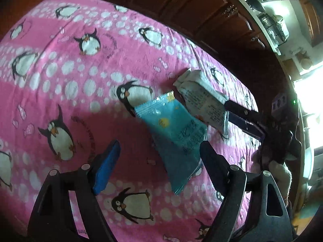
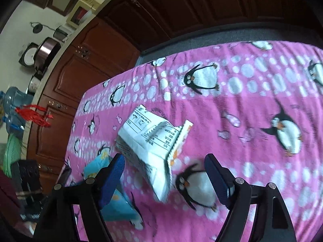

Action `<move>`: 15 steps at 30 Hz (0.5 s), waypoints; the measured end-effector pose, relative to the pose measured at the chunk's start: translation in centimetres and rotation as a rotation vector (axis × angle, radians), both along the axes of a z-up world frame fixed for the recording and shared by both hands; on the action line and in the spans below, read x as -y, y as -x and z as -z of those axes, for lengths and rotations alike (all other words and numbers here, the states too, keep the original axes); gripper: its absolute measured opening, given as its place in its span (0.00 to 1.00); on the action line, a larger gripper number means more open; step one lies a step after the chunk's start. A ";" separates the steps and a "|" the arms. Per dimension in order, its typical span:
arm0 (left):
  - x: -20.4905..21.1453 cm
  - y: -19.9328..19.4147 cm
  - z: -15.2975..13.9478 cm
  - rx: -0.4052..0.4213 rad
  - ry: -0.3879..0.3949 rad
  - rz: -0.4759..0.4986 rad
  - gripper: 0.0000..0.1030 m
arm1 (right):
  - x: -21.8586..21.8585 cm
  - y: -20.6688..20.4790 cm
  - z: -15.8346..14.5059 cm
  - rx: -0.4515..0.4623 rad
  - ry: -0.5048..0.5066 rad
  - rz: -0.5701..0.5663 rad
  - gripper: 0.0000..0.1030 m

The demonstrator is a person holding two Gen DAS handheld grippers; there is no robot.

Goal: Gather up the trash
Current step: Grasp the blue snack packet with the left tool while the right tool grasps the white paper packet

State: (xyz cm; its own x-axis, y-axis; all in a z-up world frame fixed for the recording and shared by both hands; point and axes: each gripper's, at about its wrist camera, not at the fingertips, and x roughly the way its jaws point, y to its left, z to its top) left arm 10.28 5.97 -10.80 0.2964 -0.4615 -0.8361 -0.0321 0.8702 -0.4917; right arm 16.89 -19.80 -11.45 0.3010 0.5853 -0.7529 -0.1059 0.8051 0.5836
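A blue snack wrapper (image 1: pixel 177 135) lies on the pink penguin blanket (image 1: pixel 60 92), just ahead of my open left gripper (image 1: pixel 159 151) and nearer its right finger. A white printed wrapper (image 1: pixel 201 98) lies beyond it, and the right gripper's fingers (image 1: pixel 242 119) reach it from the right. In the right wrist view the white wrapper (image 2: pixel 153 143) lies between the fingers of my open right gripper (image 2: pixel 164 167), which does not grip it. The blue wrapper (image 2: pixel 115 201) shows partly behind its left finger.
The blanket-covered table (image 2: pixel 242 104) ends at a grey edge (image 2: pixel 201 38) before dark wooden cabinets (image 2: pixel 84 66). A kitchen counter with pots (image 1: pixel 268 22) runs along the right of the left wrist view. A green basket (image 2: pixel 12 153) and a black crate (image 2: pixel 26 173) stand at the left.
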 end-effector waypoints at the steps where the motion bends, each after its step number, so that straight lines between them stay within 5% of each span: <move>1: 0.2 0.1 0.2 -0.005 0.000 -0.001 0.78 | -0.2 -0.2 0.1 0.002 -0.011 0.009 0.77; 6: 1.9 -0.2 1.2 -0.025 -0.012 0.002 0.78 | -0.9 -0.8 0.7 0.001 -0.043 0.035 0.76; 8: 2.3 -0.6 1.8 -0.035 -0.002 -0.006 0.78 | -0.9 -0.6 0.6 0.013 -0.037 0.042 0.55; 12: 3.3 -0.9 1.9 -0.022 -0.021 -0.014 0.76 | -0.9 -0.1 0.4 0.030 -0.021 0.020 0.46; 15: 4.5 -1.1 1.8 -0.004 -0.064 0.016 0.58 | -0.7 0.9 -0.3 0.065 0.001 0.001 0.42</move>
